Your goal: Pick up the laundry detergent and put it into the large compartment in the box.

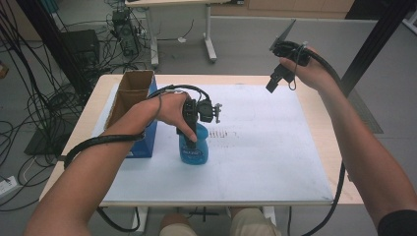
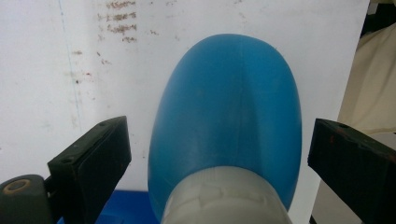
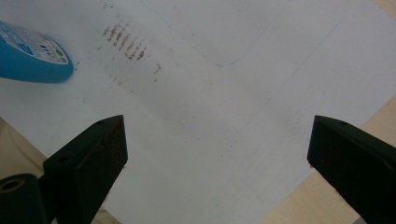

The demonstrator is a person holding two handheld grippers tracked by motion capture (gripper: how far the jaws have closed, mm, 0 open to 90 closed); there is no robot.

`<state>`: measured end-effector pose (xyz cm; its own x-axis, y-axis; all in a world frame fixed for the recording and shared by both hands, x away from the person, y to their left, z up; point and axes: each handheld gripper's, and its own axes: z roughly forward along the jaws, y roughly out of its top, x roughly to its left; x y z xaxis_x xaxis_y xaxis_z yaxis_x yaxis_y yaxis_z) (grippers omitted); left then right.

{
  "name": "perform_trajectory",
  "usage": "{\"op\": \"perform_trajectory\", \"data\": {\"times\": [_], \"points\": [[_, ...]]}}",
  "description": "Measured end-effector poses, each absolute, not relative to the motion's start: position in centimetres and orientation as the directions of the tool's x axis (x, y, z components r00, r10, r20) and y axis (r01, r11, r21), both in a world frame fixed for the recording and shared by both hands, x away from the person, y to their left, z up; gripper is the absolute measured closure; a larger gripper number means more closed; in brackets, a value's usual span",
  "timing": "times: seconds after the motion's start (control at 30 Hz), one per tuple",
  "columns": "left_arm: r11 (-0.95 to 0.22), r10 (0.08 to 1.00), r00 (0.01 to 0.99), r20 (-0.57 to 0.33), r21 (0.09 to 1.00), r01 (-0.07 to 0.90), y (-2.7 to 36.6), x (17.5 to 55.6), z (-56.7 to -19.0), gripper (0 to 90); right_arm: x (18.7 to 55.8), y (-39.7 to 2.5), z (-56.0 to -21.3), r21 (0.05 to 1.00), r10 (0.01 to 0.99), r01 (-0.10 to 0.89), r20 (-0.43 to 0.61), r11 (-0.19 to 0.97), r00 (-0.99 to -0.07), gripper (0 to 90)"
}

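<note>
Hand-held gripper (image 2: 217, 154), jaws wide, straddles an upright blue bottle (image 2: 229, 116), white-capped.

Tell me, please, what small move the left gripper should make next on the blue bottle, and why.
Probably close the left gripper on the blue bottle. Its jaws stand open either side of the bottle just below the white cap, with a gap on both sides, and the bottle stands upright on the white mat.

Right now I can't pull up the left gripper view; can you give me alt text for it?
A blue bottle with a pale grey cap stands upright between the left gripper's two black jaws, which are open with a gap on each side of it. Under it lies a white sheet with faint brown smudges, and a blue box corner shows at the bottom edge.
</note>
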<state>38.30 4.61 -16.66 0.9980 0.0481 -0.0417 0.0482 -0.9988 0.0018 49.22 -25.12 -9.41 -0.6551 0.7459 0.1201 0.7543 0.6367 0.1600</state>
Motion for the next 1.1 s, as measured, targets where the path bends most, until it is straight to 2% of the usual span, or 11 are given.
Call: {"op": "perform_trajectory", "data": {"times": [1.1], "points": [[-0.999,0.047,0.998,-0.041,0.003,0.048,4.67,38.26,-16.91,6.9,49.1,-24.96,-9.38,0.16,0.741,0.748,0.114,0.644,-0.662,5.0]]}}
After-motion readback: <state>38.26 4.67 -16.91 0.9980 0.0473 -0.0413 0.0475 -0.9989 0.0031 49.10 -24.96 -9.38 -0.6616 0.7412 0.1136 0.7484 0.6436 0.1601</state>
